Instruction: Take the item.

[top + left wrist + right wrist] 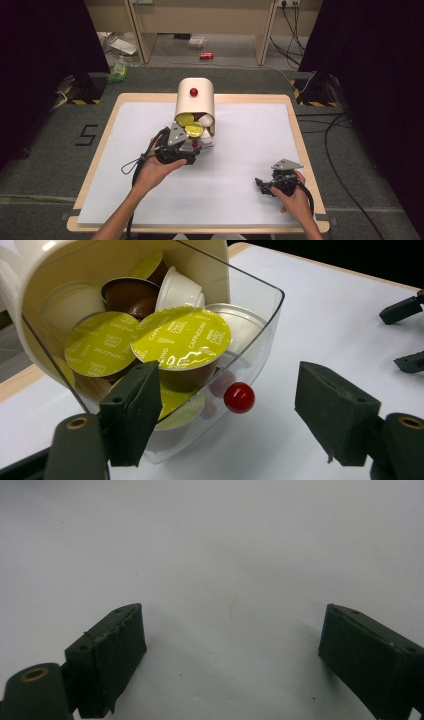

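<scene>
The clear drawer (260, 330) of the capsule holder (195, 97) at the table's far middle already stands out, full of coffee pods (181, 337), and the left gripper (227, 405) hangs with wide jaws around its red knob (239, 397), gripping nothing yet, while the right gripper (274, 184) rests wide open near right.

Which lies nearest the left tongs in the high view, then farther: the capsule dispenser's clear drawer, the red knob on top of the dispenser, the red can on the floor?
1. Clear drawer, right at the left tongs.
2. Red knob, on the dispenser top behind.
3. Red can, on the floor beyond the table.
</scene>
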A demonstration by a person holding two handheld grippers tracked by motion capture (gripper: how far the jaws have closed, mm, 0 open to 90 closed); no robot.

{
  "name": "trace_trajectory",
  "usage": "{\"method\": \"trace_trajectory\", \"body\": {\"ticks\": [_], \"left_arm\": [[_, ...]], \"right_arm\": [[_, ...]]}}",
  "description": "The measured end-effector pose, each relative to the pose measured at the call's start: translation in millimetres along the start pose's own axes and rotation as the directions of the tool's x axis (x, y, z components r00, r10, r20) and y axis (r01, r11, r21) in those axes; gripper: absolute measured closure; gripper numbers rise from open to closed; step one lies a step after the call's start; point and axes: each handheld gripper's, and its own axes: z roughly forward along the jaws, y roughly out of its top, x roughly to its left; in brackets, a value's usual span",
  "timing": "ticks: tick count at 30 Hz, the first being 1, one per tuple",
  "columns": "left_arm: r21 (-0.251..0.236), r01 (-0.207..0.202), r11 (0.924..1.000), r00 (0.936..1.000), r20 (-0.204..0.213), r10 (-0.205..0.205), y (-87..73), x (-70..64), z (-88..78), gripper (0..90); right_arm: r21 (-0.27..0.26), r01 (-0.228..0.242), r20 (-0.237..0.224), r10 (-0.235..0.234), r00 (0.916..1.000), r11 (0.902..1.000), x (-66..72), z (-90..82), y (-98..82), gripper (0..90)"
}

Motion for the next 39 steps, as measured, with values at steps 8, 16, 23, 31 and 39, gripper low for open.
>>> {"method": "trace_trajectory", "body": {"ticks": [8,16,23,31,39], "left_arm": [[-0.001,-0.001,1.0000,1.0000,0.000,0.001,-2.6,-3.3,-2.7,26.9],[-0.006,-0.017,0.9998,0.9998,-0.011,0.017,-4.5,-4.7,-5.0,27.9],[-0.011,-0.013,0.9998,0.9999,-0.005,0.013,-7.4,-7.5,-7.0,27.9],[-0.012,-0.021,0.9997,0.9996,-0.016,0.021,-10.2,-12.3,-8.9,28.6],[-0.016,-0.023,0.9996,0.9996,-0.018,0.023,-12.0,-13.8,-10.1,29.7]], "right_arm": [[0.000,0.000,0.000,0.000,1.0000,1.0000,0.0,0.0,0.0,11.7],[0.000,0.000,0.000,0.000,1.0000,1.0000,0.1,0.0,0.0,11.8],[0.000,0.000,0.000,0.000,1.0000,1.0000,0.0,0.0,0.0,11.8],[0.000,0.000,0.000,0.000,1.0000,1.0000,0.0,0.0,0.0,11.8],[0.000,0.000,0.000,0.000,1.0000,1.0000,0.0,0.0,0.0,11.7]]}}
